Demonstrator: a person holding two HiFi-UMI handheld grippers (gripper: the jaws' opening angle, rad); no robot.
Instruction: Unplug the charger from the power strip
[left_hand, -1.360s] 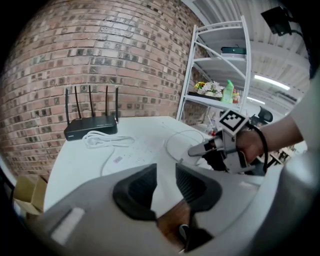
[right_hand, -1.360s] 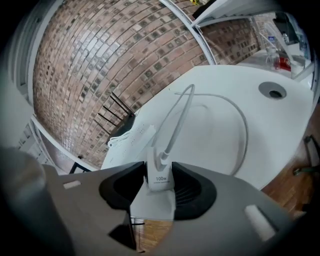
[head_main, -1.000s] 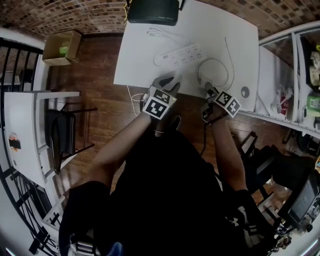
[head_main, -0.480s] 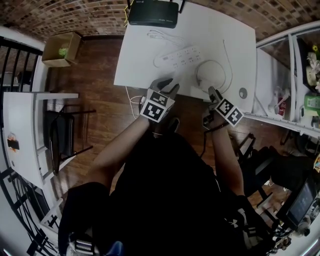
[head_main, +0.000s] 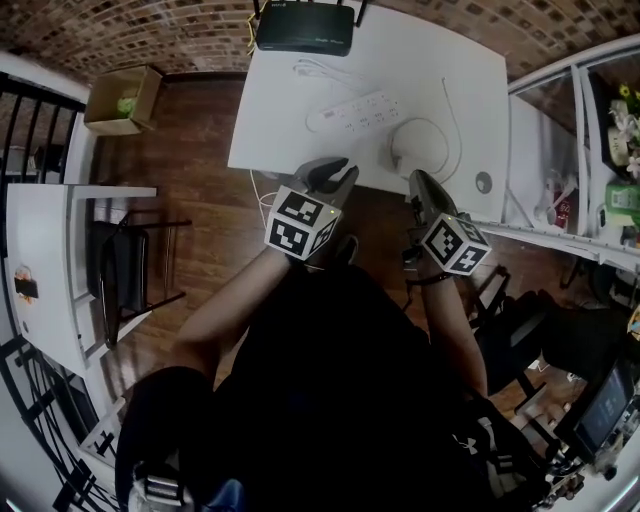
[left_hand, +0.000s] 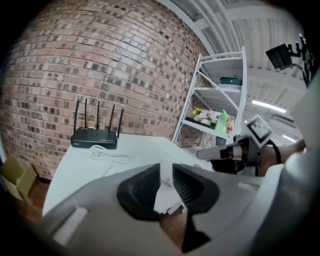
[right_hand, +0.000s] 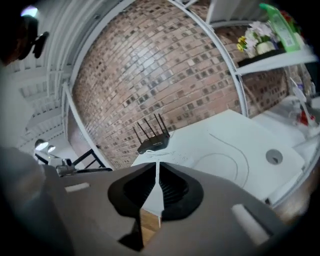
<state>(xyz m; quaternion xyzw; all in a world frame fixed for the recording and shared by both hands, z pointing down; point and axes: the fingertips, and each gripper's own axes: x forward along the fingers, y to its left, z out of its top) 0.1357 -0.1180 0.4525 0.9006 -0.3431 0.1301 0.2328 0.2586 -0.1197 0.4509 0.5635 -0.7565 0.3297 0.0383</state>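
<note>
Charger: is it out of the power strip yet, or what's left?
Done, it seems: the charger lies loose on the table, apart from the power strip. In hand: nothing; the left tongs and right tongs have just been closing, with nothing between them. Left: nothing apparent.

The white table (head_main: 290, 110) was viewed steeply from above by the head view. The gripper views were taken low behind their jaws, across it toward the brick wall (left_hand: 75, 65). The router (head_main: 305, 27) was shared by all three, the right gripper (left_hand: 202, 153) by head and left gripper views.
</note>
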